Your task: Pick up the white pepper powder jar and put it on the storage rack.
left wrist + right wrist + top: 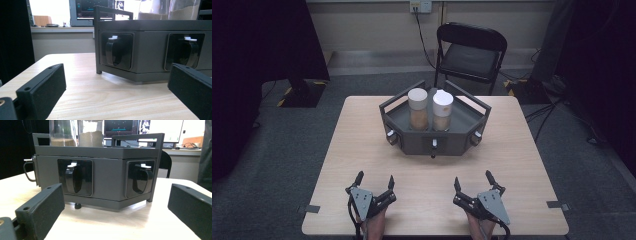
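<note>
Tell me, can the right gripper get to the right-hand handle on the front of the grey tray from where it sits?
Probably yes. The right gripper is open and faces the tray, and only bare table lies between it and that handle.

Two black grippers, left gripper (374, 181) and right gripper (472, 180). Each carries a grey three-cornered plate with small screws. Black cables trail behind.

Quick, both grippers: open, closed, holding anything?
Left gripper: open, holding nothing, resting near the table's front edge.
Right gripper: open, holding nothing, likewise.
</note>
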{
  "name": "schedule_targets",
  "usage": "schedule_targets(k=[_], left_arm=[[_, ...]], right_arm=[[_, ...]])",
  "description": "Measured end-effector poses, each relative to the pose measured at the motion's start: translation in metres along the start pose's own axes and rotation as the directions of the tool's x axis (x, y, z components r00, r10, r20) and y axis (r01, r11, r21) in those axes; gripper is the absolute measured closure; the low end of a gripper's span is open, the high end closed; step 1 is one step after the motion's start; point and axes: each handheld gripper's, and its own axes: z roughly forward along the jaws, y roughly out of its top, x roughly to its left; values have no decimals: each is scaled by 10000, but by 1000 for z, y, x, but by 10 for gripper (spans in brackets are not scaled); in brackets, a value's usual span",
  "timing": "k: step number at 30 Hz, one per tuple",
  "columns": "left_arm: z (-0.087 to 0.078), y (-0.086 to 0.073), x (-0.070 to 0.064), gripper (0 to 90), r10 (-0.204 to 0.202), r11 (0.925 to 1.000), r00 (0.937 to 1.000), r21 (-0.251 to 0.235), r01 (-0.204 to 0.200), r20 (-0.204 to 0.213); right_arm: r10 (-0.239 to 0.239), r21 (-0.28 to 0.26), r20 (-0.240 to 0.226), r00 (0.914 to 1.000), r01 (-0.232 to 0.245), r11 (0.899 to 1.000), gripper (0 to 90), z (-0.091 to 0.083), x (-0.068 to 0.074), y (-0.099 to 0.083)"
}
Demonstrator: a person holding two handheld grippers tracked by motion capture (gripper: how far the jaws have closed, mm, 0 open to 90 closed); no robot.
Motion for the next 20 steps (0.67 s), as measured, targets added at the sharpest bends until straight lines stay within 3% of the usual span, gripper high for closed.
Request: schedule_targets(k=[20], left_arm=[[0,0,0,10,0,10000,10000,1,0,11]], right_arm=[[13,97,95,10000,-14,10000,0,0,2,-13]])
